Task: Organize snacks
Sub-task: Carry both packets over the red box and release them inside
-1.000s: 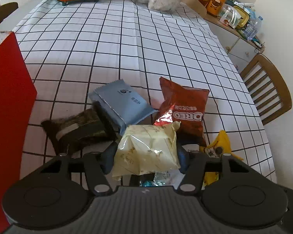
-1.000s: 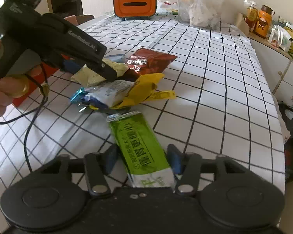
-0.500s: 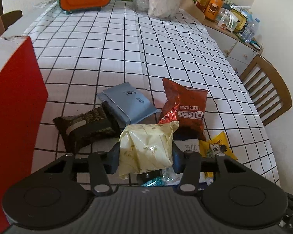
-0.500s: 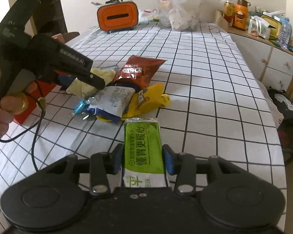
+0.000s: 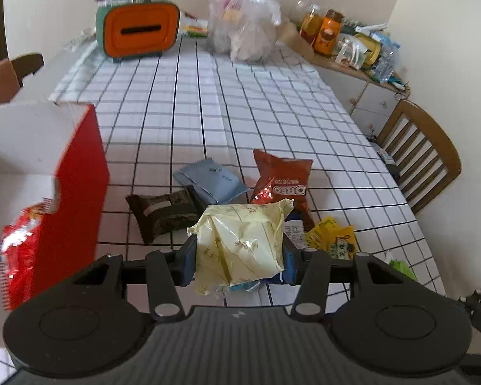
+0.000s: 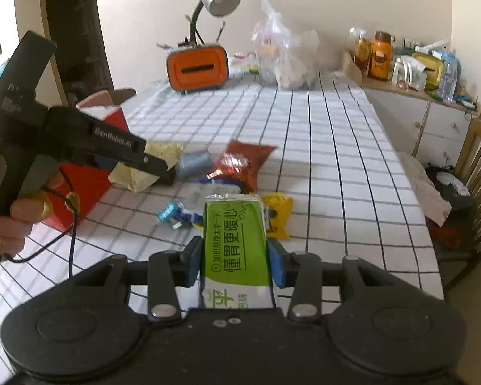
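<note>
Jaws of left gripper clamp pale yellow snack bag; right gripper jaws clamp green packet, both above bench.

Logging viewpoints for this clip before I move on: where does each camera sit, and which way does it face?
Left wrist: on the left claw, looking down the checked table; its own fingers grip a pale yellow packet.
Right wrist: on the right claw, gripping a green packet; shows the left claw and the hand.
Shared: orange box, red Oreo bag, red carton.
</note>
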The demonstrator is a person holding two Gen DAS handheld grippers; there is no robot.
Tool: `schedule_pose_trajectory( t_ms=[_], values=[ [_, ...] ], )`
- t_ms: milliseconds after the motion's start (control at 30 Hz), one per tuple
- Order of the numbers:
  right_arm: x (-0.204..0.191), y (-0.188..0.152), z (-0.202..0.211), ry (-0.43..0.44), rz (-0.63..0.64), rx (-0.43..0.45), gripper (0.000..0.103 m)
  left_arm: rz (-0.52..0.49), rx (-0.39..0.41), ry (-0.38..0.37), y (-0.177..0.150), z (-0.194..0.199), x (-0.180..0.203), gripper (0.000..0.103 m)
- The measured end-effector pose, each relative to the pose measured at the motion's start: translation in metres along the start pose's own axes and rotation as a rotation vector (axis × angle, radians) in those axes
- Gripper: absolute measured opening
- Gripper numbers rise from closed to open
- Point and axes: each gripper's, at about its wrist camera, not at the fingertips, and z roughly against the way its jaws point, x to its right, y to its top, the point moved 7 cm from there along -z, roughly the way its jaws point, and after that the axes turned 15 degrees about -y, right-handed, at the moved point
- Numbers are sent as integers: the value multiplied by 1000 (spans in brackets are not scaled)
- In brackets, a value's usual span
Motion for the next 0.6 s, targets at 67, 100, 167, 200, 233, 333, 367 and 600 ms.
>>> schedule_pose_trajectory(
  t_ms=[67,100,167,200,233,333,367,600],
  values=[
    [-5,6,10,1,-3,19,41,-17,13,8,1,13,3,49],
    [-7,9,14,1,-1,27,41,-28,17,14,1,19,4,49],
    [-13,15,21,-3,10,46,41,-49,31,33,2,32,5,49],
    [-17,19,25,-6,20,54,41,-59,34,41,3,38,5,49],
    [-21,22,29,-7,27,62,41,-66,37,51,3,44,5,49],
    [-35,33,38,0,44,85,41,-92,43,78,5,62,4,50],
    [-40,38,41,4,51,93,41,-99,48,84,6,68,3,50],
    [-85,70,55,29,108,160,41,-121,100,132,19,113,-20,50]
  ],
)
